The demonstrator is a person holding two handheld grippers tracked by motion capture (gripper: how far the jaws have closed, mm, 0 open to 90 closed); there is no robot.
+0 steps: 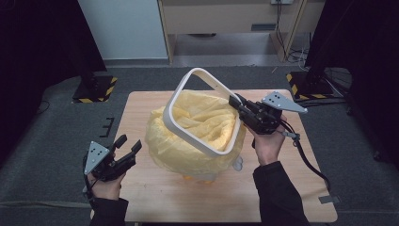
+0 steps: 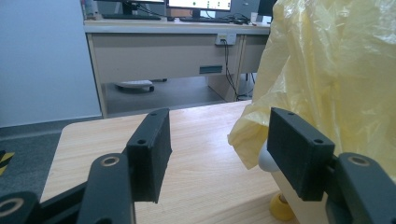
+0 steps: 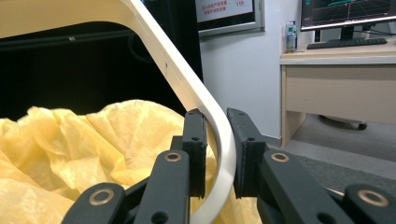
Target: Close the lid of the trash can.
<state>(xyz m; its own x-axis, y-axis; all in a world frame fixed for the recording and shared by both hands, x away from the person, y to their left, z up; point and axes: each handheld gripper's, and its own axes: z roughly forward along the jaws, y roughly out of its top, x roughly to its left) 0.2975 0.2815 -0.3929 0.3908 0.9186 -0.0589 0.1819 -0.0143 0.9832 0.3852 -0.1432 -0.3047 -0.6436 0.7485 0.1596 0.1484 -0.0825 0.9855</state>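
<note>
Now: R fingers on rim

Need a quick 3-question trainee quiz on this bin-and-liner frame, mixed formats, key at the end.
1. True or false: the left hand-held gripper holds the yellow bag.
2. What does the right hand-held gripper clamp? A) white frame B) bag C) table
3. Is the frame lying level or tilted?

Key: 1 false, its jaws stand open beside the bag; 2 A; 3 tilted, far side raised.
</note>
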